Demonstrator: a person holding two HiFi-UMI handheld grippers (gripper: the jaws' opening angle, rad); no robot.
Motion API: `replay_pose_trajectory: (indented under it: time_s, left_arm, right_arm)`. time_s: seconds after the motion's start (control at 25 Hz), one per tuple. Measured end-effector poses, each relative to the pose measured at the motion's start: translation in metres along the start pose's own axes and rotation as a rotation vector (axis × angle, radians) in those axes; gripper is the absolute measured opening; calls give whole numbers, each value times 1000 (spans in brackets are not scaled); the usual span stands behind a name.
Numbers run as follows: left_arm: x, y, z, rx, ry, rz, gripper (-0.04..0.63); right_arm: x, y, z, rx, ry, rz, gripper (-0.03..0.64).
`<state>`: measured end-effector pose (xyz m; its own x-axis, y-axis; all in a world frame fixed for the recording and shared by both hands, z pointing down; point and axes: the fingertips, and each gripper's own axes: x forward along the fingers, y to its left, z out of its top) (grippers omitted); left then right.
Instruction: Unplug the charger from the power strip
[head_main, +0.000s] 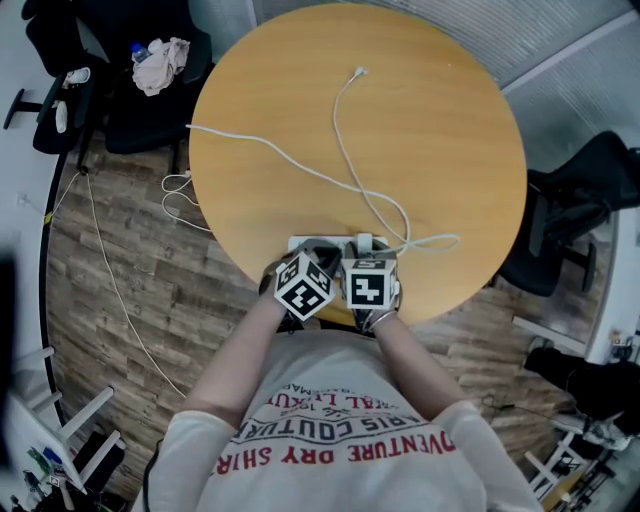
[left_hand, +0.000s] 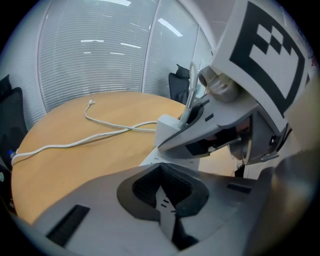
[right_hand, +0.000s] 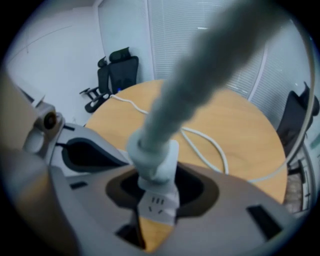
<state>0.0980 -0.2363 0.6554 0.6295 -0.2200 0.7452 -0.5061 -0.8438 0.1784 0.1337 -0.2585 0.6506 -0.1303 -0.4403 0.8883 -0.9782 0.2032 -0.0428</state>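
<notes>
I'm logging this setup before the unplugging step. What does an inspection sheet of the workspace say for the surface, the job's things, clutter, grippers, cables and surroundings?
Surface: round wooden table, carrying only the job's things and cables.
Job's things: white power strip at the near edge, with the charger seated on it.
Clutter: nothing seen on the table.
Grippers: left gripper has its jaws drawn close on a sliver of the power strip. The right gripper has its jaws on the charger.
Cables: a loose-ended white cable crosses a second white cable that runs off the left edge.
Surroundings: black office chairs, a cloth on one of them, and a plank floor.
</notes>
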Motion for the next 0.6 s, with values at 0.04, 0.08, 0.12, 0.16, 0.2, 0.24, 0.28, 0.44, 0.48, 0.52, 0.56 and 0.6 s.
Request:
replay_pose_trajectory:
  time_s: [0.04,0.08,0.12,0.16,0.2,0.24,0.28,0.44,0.48,0.52,0.56,0.6]
  left_arm:
    - [0,0,1,7,-4,7,32]
    - [0,-1,1,18,-11,14,32]
    - [0,-2,1,32,-19,22,32]
    - [0,-3,2,43,-25,29,32]
    - [0,-3,2,50,-29,34,32]
    - [0,-3,2,52,-30,37,32]
    - [0,-2,2,51,-30,37,32]
    - [2,-3,2,32,-17,21,32]
    - [2,-3,3,26,-10,16,32]
    - [3,-3,3,21,-4,14,32]
    - [3,-3,4,22,-1,14,32]
    - [3,-2,3,27,-2,17,32]
  right_arm:
    - [-1,-1,-1,17,8,-3,170]
    - [-3,-1,-2,38,16,-4,167]
    - [-4,-2,-2,57,22,-3,166]
    - [-5,-2,-3,69,27,-1,166]
    - [-6,-1,-3,75,30,2,166]
    - [-6,0,-3,79,32,3,166]
    - [-6,0,-2,83,36,3,164]
    - [-7,-2,-5,90,58,-4,164]
    - [-11,-3,-2,77,44,-8,164]
    - [-19,-2,7,49,6,-17,160]
    - [-29,-2,21,7,-51,-28,158]
    - [-38,-1,36,-35,-106,-36,156]
